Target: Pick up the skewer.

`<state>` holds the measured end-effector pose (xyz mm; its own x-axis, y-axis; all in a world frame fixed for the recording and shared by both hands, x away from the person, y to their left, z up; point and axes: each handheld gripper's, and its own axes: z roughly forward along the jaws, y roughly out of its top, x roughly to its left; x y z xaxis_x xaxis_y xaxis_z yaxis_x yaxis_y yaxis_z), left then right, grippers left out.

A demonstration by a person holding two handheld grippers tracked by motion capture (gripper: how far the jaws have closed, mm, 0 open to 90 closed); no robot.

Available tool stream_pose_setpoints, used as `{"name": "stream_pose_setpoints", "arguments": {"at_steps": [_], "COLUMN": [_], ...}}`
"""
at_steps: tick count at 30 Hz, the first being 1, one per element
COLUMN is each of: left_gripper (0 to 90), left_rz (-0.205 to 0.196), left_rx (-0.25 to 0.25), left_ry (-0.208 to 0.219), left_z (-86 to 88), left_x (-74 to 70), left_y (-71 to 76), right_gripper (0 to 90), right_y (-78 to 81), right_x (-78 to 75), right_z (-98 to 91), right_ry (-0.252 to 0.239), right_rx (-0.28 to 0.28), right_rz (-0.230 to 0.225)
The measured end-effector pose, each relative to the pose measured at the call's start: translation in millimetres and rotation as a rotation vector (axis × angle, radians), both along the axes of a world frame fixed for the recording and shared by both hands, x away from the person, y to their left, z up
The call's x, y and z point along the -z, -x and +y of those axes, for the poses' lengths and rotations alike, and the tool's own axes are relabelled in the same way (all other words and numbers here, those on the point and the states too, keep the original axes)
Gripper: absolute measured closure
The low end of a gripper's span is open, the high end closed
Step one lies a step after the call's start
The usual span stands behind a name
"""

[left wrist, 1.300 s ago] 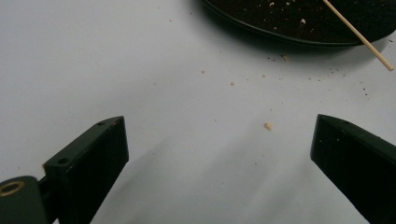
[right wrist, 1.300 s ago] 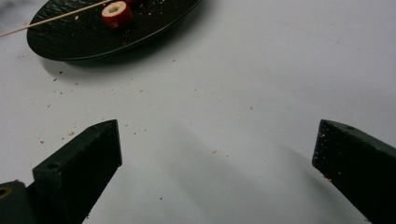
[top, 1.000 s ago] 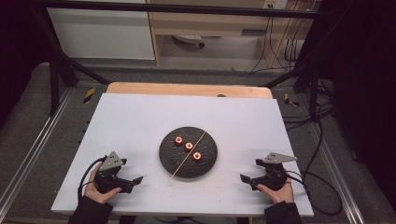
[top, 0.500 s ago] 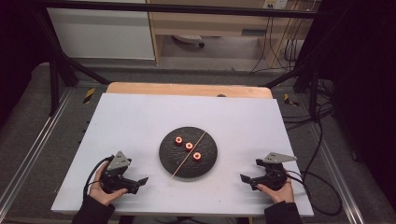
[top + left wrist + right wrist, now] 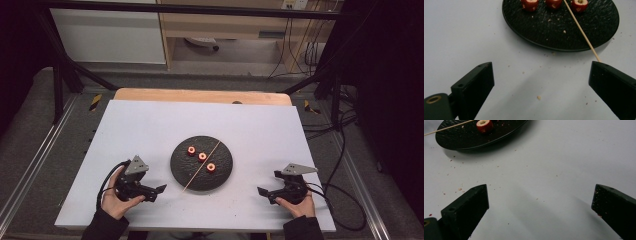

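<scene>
While both pairs of jaws stood wide apart with nothing between them, the work itself looked hardly begun. The left gripper (image 5: 159, 189) hovered low over the white table (image 5: 150, 130), just left of the plate (image 5: 184, 172), its jaws aimed toward the plate; in the left gripper view the near tip of the skewer (image 5: 581, 30) ran off the plate's rim and ended just beside the jaw on the right of that view, close but not between the jaws. The right gripper (image 5: 261, 192) rested farther off, near the table's front right, well apart from the plate and likewise spread open on empty table.

On the plate lay three small red fruit pieces (image 5: 202, 157) in a loose row, each with a pale cored centre. The skewer lay bare and slantwise across the plate, passing between the middle piece and the one nearest the right gripper, its lower end overhanging onto the table. None of the pieces sat on the stick.

Judging from this, threading had not started: the stick was yet to be picked up, most likely by the left gripper, and all three pieces remained to be gripped and pushed on. Crumbs (image 5: 539, 97) speckled the table around the plate.
</scene>
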<state>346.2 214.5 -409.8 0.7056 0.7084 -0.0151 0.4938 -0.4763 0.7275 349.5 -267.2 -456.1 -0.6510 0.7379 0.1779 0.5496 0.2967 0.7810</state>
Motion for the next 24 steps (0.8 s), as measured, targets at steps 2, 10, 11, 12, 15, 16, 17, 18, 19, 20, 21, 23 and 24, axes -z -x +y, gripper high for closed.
{"name": "stream_pose_setpoints", "arguments": {"at_steps": [2, 10, 11, 12, 15, 16, 17, 18, 19, 20, 21, 23, 24], "left_gripper": [7.9, 13.7, 14.4, 15.3, 19.1, 21.0, 22.3, 23.7, 25.4, 27.8, 30.0, 33.6, 36.5], "left_rz": [0.003, 0.017, 0.02, 0.028, 0.044, 0.058, 0.068, 0.074, 0.08, 0.089, 0.098, 0.114, 0.121], "left_rx": [-0.004, 0.027, 0.027, 0.028, 0.027, 0.023, 0.018, 0.014, 0.011, 0.01, 0.007, 0.005, 0.001], "left_ry": [-0.005, -0.065, -0.073, -0.081, -0.092, -0.092, -0.097, -0.1, -0.104, -0.112, -0.111, -0.111, -0.117], "left_z": [-6.5, -43.8, -48.5, -52.7, -60.6, -68.1, -71.7, -75.2, -78.6, -81.7, -84.9, -91.0, -94.1], "left_x": [-4.4, -16.7, -16.9, -16.9, -16.3, -15.2, -15.0, -14.6, -14.4, -14.4, -13.9, -12.6, -11.5], "left_y": [-2.2, -11.1, -12.7, -14.6, -18.0, -21.5, -23.2, -24.7, -26.1, -27.5, -28.7, -31.3, -32.3], "right_gripper": [1.6, 1.7, 1.7, 1.8, 1.8, 1.8, 1.8, 1.8, 1.8, 1.9, 1.9, 1.9, 1.9], "right_y": [-0.2, -0.2, -0.2, -0.3, -0.4, -0.5, -0.7, -0.8, -0.7, -0.7, -0.7, -0.7, -0.6], "right_x": [0.1, 0.5, 0.4, 0.4, 0.4, 0.5, 0.6, 0.8, 0.8, 0.8, 0.8, 0.7, 0.8], "right_z": [0.0, 0.5, 0.5, 0.4, 0.4, 0.5, 0.5, 0.6, 0.7, 0.7, 0.7, 0.6, 0.7], "right_ry": [0.001, 0.003, 0.003, 0.004, 0.004, 0.006, 0.008, 0.008, 0.008, 0.008, 0.008, 0.007, 0.006], "right_rx": [0.0, 0.003, 0.003, 0.002, 0.001, 0.0, -0.001, -0.003, -0.003, -0.003, -0.003, -0.004, -0.004], "right_rz": [0.0, 0.004, 0.004, 0.002, 0.004, 0.006, 0.004, 0.004, 0.006, 0.005, 0.006, 0.006, 0.006]}}
